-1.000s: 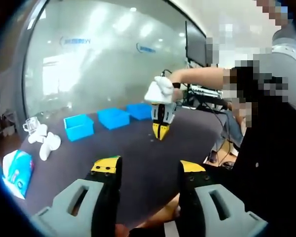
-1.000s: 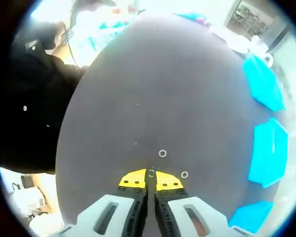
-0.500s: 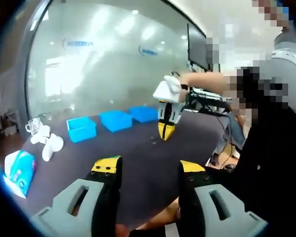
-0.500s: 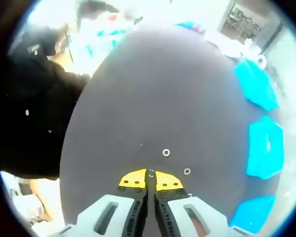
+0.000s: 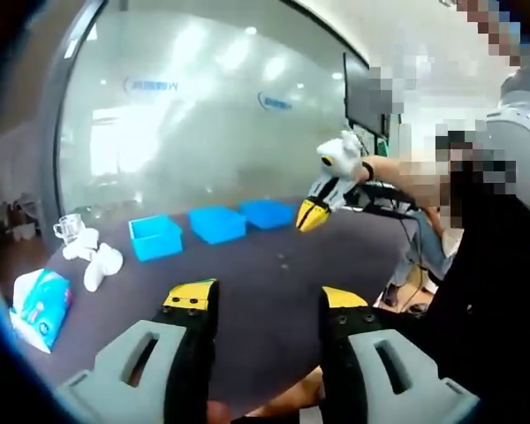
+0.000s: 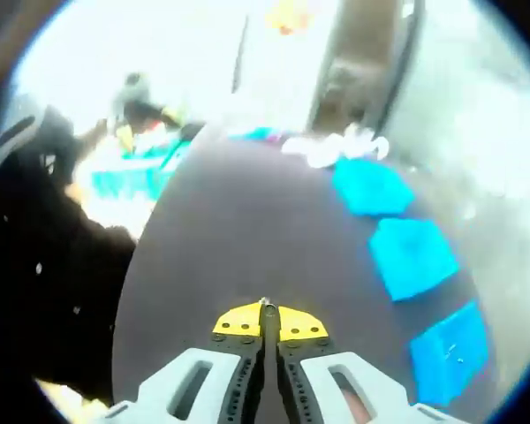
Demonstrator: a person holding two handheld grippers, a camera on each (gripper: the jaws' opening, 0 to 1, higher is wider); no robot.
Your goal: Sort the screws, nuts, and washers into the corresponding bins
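Three blue bins [image 5: 216, 223] stand in a row at the far side of the dark table [image 5: 247, 274]; the right gripper view has them along the right, bins [image 6: 415, 256]. My left gripper [image 5: 267, 300] hovers open over the near edge with nothing between its fingers. In the left gripper view my right gripper [image 5: 311, 215], held by a gloved hand [image 5: 340, 159], hangs tilted in the air near the rightmost bin. Seen from its own camera, the right gripper [image 6: 267, 309] is shut, with a tiny metal part glinting at its tips. A few small specks [image 5: 283, 258] lie on the table.
White cups and gloves [image 5: 93, 261] and a tissue pack [image 5: 40, 300] lie at the table's left end. A person in dark clothes [image 5: 486, 291] stands at the right, with a monitor [image 5: 364, 93] and cables behind. A glass wall backs the table.
My right gripper has risen off the table and swung up toward the bins, staying shut. The loose washers have dropped out of its view. The left gripper has barely moved.
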